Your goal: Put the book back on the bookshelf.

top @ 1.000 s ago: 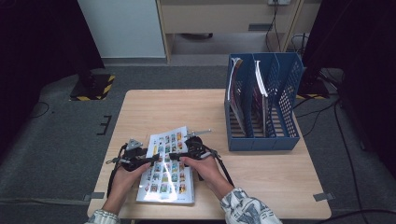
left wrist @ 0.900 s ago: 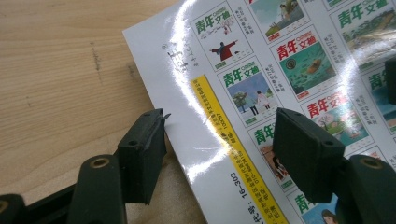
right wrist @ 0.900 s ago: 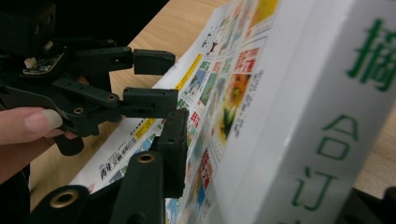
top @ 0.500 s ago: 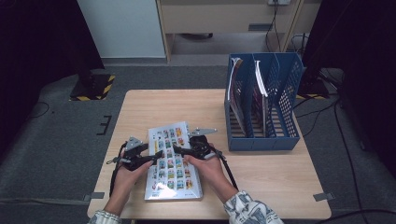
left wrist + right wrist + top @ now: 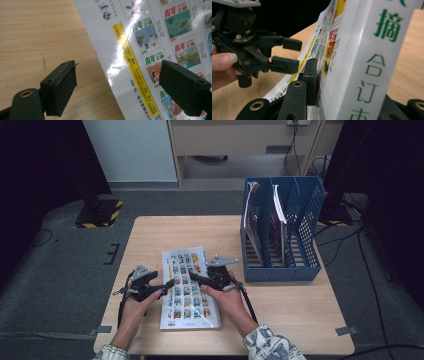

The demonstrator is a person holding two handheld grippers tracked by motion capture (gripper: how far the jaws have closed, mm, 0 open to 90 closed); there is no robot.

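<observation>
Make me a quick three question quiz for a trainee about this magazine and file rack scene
1. True or false: the right gripper is clamped on the magazine.
2. The left gripper has jaws that are: A open, B shut on the magazine.
3. Fill in: the blue file rack has magazines standing in ___ of its slots.

Key: 1 true; 2 A, they have just been opening with the magazine's edge below them; 3 two.

Black grippers [image 5: 169, 284], patterned white sleeve [image 5: 272, 346]
</observation>
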